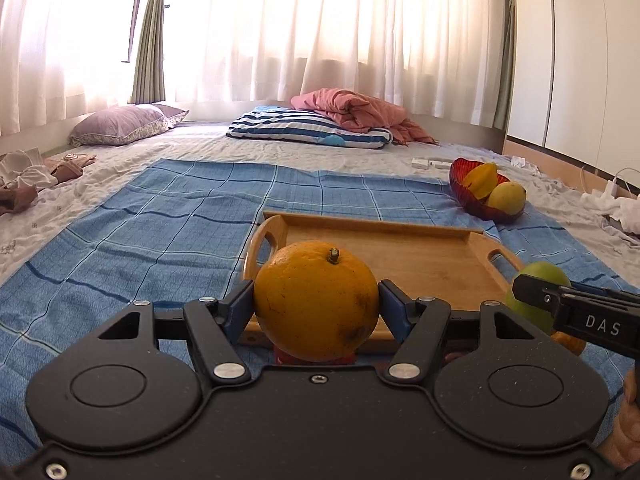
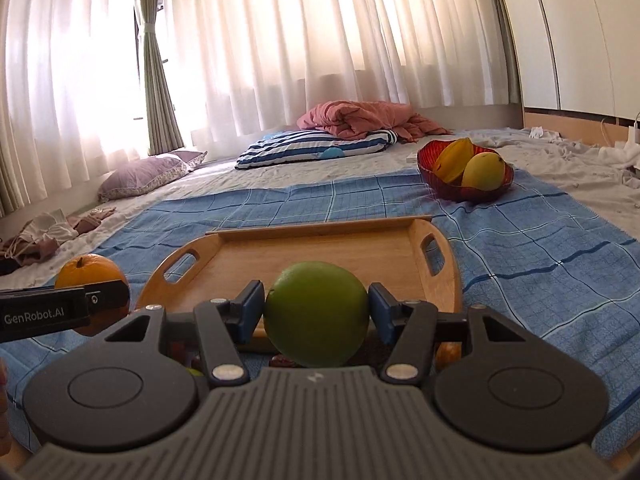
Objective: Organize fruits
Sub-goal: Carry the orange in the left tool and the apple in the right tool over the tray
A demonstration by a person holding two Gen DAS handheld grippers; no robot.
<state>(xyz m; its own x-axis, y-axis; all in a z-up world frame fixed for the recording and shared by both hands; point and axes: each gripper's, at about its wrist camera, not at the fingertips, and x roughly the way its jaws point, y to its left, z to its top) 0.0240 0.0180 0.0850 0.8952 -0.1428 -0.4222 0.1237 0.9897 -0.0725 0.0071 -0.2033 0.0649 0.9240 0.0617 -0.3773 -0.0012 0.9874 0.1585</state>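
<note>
The left tool is clamped on an orange, its blue pads pressing the fruit's two sides; the stem end faces up. The right tool is clamped the same way on a green round fruit, one pad on each flank. Both fruits sit squarely between the fingers, close in front of each camera, held above the near edge of a wooden tray whose floor is bare. The tray, with a cut-out handle at each end, lies on a blue checked cloth spread over the bed.

Farther back and to the right, a red bowl rests on the cloth, well apart from the tray, holding a yellow star fruit and a yellow-green mango. Beyond lie a striped pillow, a pink quilt bunched on it, a purple pillow, and sheer curtains. Something orange shows under the right tool; what it is cannot be told.

The two tools are side by side, both tilted slightly downward toward the tray, the left one's tip showing at the left edge of the right view.
</note>
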